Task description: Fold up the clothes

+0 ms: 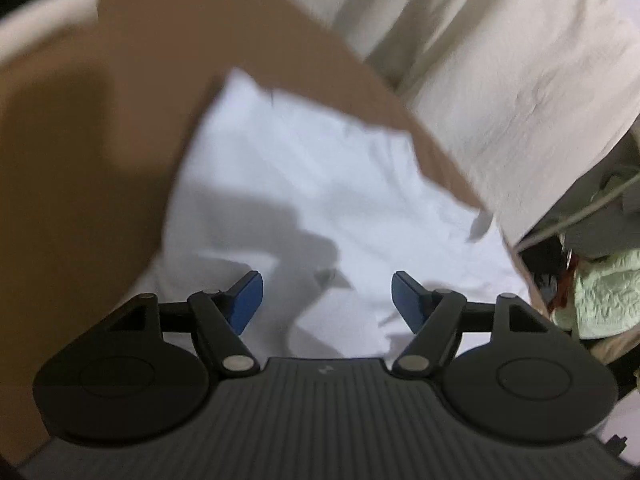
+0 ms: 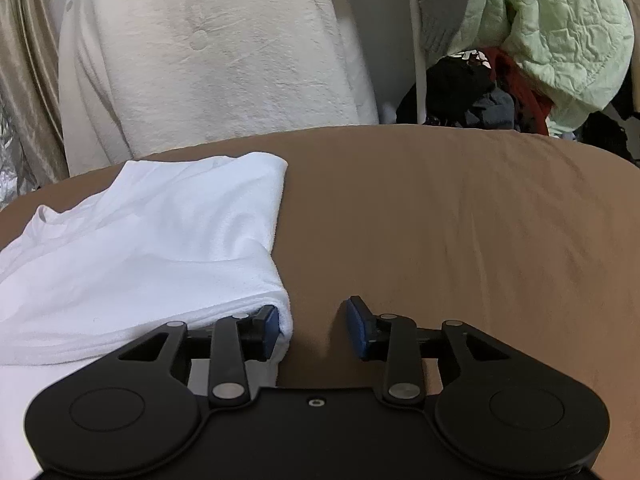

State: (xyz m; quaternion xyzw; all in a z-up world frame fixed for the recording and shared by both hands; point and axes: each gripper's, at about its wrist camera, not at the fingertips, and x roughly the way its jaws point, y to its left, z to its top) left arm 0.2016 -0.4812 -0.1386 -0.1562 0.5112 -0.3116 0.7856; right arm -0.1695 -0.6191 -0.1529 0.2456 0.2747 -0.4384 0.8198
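The white shirt (image 2: 140, 240) lies at the lower left, its folded edge touching the released right claw (image 2: 312, 328). The left claw (image 1: 327, 304) hangs released over it.

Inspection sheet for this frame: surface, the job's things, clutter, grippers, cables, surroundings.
Surface: brown sheet, smooth, mostly bare.
Job's things: white garment, folded into layers, lying on the sheet's left part in the right wrist view.
Clutter: pale green quilted item on a heap of dark clothes past the far edge.
Grippers: left gripper open above the garment, nothing between its pads; right gripper open, its left pad beside the garment's folded edge.
Cables: white cord hanging behind.
Surroundings: cream fleece fabric; beige curtain.
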